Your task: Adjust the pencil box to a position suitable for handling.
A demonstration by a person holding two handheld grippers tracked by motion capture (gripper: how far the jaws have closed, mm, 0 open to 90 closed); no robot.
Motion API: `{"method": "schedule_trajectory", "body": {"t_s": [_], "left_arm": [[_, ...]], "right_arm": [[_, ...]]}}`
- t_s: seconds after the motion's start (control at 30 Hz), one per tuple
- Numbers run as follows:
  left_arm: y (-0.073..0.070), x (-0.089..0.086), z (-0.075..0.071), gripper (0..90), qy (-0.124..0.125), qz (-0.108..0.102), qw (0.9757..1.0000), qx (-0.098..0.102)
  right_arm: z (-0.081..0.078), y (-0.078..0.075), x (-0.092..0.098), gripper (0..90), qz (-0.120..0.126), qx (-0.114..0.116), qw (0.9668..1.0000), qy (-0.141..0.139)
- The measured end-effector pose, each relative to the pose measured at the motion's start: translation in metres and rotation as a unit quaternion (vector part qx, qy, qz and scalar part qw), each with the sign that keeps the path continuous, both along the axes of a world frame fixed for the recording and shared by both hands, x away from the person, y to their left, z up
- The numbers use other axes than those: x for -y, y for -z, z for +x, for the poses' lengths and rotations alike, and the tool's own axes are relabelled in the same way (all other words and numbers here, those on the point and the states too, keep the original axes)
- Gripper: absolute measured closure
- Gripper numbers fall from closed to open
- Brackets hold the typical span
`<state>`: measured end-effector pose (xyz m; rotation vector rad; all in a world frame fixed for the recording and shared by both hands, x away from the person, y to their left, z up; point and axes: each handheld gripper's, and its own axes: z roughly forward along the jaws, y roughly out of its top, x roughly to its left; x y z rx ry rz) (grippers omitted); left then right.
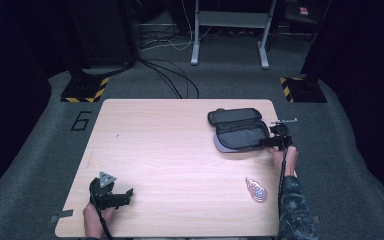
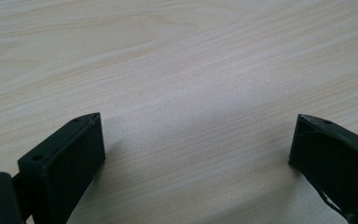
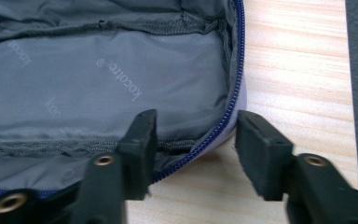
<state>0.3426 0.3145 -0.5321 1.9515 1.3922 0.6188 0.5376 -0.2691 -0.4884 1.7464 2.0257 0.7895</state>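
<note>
Pouch [image 3: 98, 79] of soft fabric lies unzipped on the table [image 1: 180, 150], its lid flap folded back, showing a grey lining printed with faint lettering and a blue zipper running along its rim. The right gripper [image 3: 193, 135] straddles that rim at the pouch's corner: one jaw sits inside over the lining, the other outside over bare wood, a moderate gap between them and the zipper edge between the two, not pinched. Near the right forearm lies a small pinkish ridged object [image 1: 256, 189]. The left gripper [image 2: 196, 140] rests low over bare table, jaws spread wide, nothing between them.
</note>
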Motion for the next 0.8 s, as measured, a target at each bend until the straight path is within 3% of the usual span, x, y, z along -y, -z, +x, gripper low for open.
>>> {"method": "schedule_trajectory", "body": {"t_s": [0.07,0.27,0.33,0.8], "left_arm": [[0.0,0.0,0.0,3.1,0.0,0.0,1.0,0.0],[0.0,0.0,0.0,3.1,0.0,0.0,1.0,0.0],[0.0,0.0,0.0,3.1,0.0,0.0,1.0,0.0],[0.0,0.0,0.0,3.1,0.0,0.0,1.0,0.0]], "right_arm": [[-0.002,-0.003,-0.004,56.9,-0.004,-0.003,1.0,-0.002],[-0.008,-0.006,-0.012,64.4,-0.005,-0.011,0.9999,-0.001],[-0.012,-0.004,-0.016,67.6,-0.014,-0.004,0.9998,-0.013],[-0.03,0.0,-0.028,74.2,-0.011,0.002,0.9996,-0.027]]}}
